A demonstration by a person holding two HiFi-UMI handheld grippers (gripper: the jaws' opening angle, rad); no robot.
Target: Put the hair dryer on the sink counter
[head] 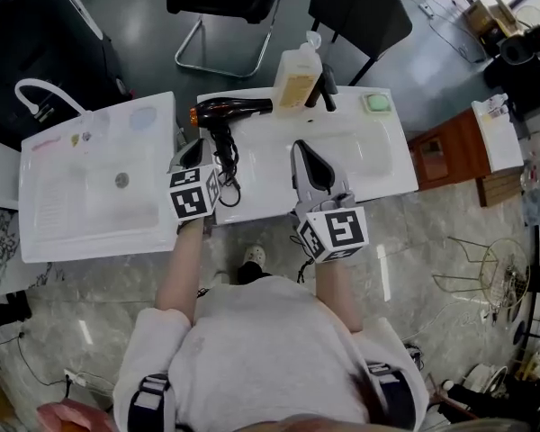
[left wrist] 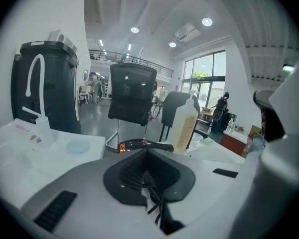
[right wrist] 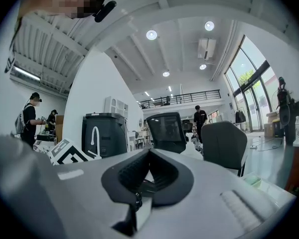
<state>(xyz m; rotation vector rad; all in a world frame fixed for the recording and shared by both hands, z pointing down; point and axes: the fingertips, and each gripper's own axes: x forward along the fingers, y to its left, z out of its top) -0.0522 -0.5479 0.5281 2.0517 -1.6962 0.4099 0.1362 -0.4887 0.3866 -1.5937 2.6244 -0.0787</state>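
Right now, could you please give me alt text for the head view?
Seen from above, a black hair dryer lies on a white sink counter beside a soap bottle. A person below holds the left claw and the right claw, both shut, over the counter's near edge.

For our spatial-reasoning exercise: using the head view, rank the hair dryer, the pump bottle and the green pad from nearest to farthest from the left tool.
1. Hair dryer, on the sink counter just beyond the left tool.
2. Pump bottle, further back, to the right.
3. Green pad, at the counter's back right corner.
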